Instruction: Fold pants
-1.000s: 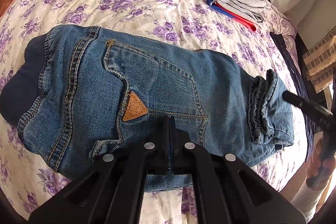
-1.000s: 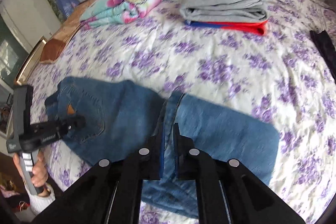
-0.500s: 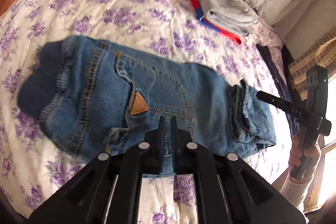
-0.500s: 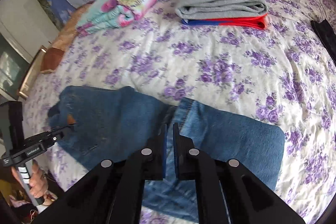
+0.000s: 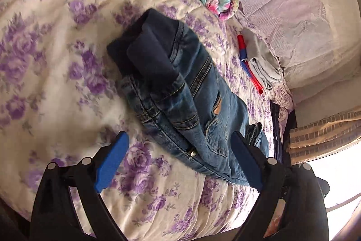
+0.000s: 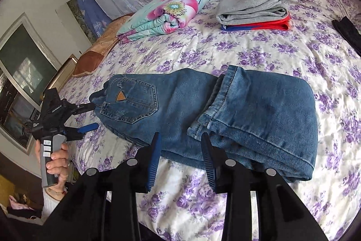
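Note:
The blue jeans [image 6: 225, 114] lie folded on the flowered bedspread [image 6: 248, 53], the leg ends laid back over the middle and the waist and back pocket at the left. In the left wrist view the jeans [image 5: 180, 94] run away from me, dark waistband nearest the top. My left gripper [image 5: 178, 143] is open, its blue pads wide apart at the waist end; it also shows in the right wrist view [image 6: 89, 116]. My right gripper [image 6: 180, 137] is open and empty, just in front of the jeans' near edge at the leg hems.
A folded floral blanket [image 6: 167, 12] and a stack of grey, red and blue clothes [image 6: 255, 8] lie at the far side of the bed. A dark item [image 6: 347, 31] lies at the right edge. The bed's near edge is under both grippers.
Both grippers were shut on the jeans and have opened and let go. The left one has swung round to the waist end; the right one has pulled back and up.

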A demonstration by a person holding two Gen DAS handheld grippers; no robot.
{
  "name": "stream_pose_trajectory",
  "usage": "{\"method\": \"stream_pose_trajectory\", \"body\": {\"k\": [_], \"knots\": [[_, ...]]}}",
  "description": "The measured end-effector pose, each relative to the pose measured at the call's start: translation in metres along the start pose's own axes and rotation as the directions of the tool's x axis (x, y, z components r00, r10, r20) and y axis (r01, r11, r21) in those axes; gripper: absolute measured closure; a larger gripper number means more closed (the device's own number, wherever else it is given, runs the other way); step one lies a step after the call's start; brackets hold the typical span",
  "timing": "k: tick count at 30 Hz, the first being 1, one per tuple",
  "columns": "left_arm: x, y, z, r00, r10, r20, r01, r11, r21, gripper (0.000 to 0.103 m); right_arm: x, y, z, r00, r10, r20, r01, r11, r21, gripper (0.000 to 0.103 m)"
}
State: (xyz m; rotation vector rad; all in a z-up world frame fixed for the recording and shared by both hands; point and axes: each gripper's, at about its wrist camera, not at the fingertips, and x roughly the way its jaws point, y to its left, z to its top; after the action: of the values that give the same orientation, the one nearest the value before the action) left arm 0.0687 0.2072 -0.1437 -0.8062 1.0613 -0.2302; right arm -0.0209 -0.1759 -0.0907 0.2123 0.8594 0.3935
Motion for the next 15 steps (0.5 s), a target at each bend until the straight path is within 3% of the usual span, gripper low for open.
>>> {"method": "stream_pose_trajectory", "body": {"k": [3, 4, 7, 9, 13, 15], "knots": [[0.024, -0.009, 0.009, 0.999, 0.045, 0.003, -0.045, 0.998, 0.032, 0.016, -0.006, -0.004, -0.009, 1.000, -0.008, 0.007, 0.008, 1.000, 0.011, 0.066], [0.030, -0.015, 0.012, 0.997, 0.076, 0.009, -0.076, 0.996, 0.053, 0.036, -0.006, -0.006, -0.012, 1.000, -0.006, 0.005, 0.006, 1.000, 0.020, 0.066], [0.027, -0.041, 0.013, 0.987, 0.145, 0.066, -0.154, 0.977, 0.151, 0.068, 0.000, -0.012, -0.020, 1.000, -0.015, -0.023, 0.016, 0.999, 0.047, 0.066], [0.013, -0.067, -0.002, 0.972, 0.169, 0.166, -0.209, 0.941, 0.267, 0.071, 0.008, -0.013, -0.021, 0.999, -0.003, -0.055, 0.006, 0.998, 0.055, 0.066], [0.006, -0.104, -0.037, 0.911, 0.245, 0.331, -0.375, 0.825, 0.423, 0.072, 0.033, -0.002, -0.006, 0.989, 0.082, -0.125, -0.076, 0.996, 0.047, 0.066], [0.005, -0.107, -0.038, 0.905, 0.248, 0.345, -0.388, 0.814, 0.433, 0.072, 0.052, 0.004, 0.009, 0.982, 0.101, -0.160, -0.094, 0.994, 0.048, 0.066]]}}
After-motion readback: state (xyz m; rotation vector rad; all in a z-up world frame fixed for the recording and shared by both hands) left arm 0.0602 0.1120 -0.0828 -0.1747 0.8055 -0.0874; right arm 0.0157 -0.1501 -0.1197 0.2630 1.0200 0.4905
